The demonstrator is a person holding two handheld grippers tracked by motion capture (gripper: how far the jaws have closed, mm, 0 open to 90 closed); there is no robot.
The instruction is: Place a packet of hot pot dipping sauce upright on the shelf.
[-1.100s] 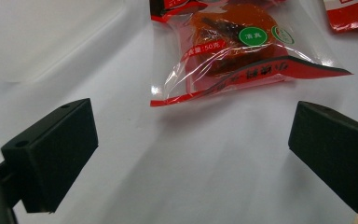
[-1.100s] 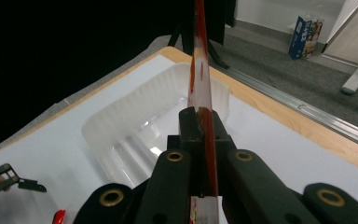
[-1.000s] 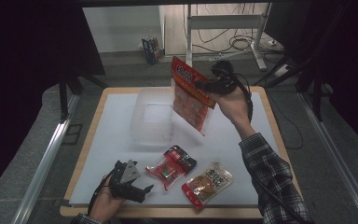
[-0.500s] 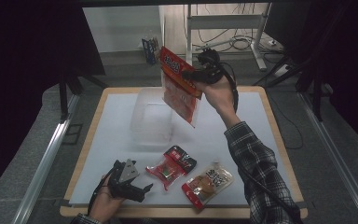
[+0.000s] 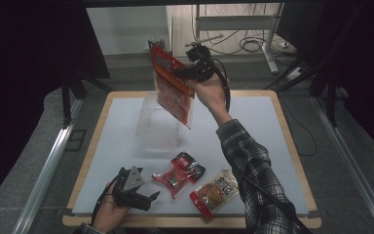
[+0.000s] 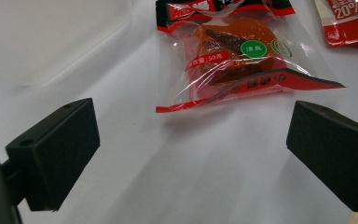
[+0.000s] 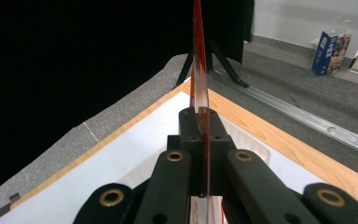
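Right gripper is clamped on the edge of a red packet, held in the air above the clear tub at 12 o'clock on the table; the packet hangs tilted. Left gripper rests at 7 o'clock, jaws apart, nothing between them. A small red pouch lies ahead of it, another pouch at 5 o'clock.
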